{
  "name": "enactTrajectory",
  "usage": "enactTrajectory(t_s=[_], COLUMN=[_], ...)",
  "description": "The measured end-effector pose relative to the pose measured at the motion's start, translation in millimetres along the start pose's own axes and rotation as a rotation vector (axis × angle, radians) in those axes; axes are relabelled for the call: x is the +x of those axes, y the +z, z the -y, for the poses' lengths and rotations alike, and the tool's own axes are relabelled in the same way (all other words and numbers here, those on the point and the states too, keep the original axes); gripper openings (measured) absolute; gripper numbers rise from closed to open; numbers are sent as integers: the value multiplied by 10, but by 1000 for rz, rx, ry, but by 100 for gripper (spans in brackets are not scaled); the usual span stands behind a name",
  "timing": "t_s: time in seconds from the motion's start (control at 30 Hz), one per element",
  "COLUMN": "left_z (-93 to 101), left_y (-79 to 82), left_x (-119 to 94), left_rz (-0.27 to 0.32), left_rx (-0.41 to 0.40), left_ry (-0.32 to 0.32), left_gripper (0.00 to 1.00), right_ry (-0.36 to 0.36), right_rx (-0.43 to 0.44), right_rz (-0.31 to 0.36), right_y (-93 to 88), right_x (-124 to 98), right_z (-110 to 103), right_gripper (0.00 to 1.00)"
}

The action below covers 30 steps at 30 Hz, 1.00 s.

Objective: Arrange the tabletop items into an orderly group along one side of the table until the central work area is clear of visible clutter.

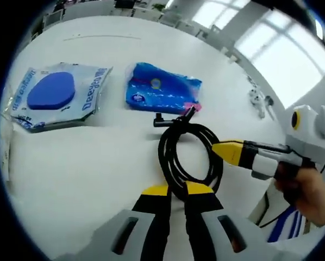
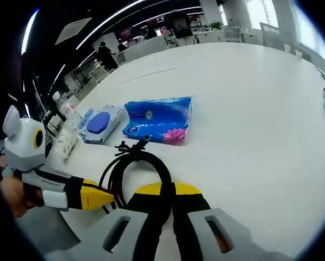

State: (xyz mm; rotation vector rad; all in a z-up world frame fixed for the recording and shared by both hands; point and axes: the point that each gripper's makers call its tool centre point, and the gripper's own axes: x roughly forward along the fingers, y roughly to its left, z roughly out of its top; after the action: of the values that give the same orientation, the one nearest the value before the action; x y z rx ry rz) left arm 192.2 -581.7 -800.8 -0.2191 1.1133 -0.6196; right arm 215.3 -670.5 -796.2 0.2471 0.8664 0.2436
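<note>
Between both grippers' fingers (image 1: 157, 191): black cable coil (image 1: 187, 155).

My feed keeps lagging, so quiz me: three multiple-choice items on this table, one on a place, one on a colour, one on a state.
1. Where does the blue tissue pack lie relative to the coiled black cable?
A. Beyond it
B. Under it
C. Inside the coil

2. What colour is the oval sponge in the clear packet?
A. Yellow
B. Blue
C. Green

3. What is the left claw doing?
A. Open above the packet
B. Gripping the tissue pack
C. Shut on the cable

Answers: 1 A, the pack sits past the coil's far end. 2 B, the sponge is plain blue. 3 C, its yellow tips pinch the coil's near loop.
</note>
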Motion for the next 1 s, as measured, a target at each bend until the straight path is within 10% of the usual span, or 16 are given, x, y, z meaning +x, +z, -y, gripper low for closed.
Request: enactTrajectory(t_s=[1.0], left_z=[-24], left_y=[32], left_x=[44], left_rz=[60], left_rx=[7], left_ry=[59], left_gripper=[3], right_ry=[79], right_rx=[-116], right_rz=[3], right_y=[-4], right_x=[71], right_z=[43], right_gripper=[2])
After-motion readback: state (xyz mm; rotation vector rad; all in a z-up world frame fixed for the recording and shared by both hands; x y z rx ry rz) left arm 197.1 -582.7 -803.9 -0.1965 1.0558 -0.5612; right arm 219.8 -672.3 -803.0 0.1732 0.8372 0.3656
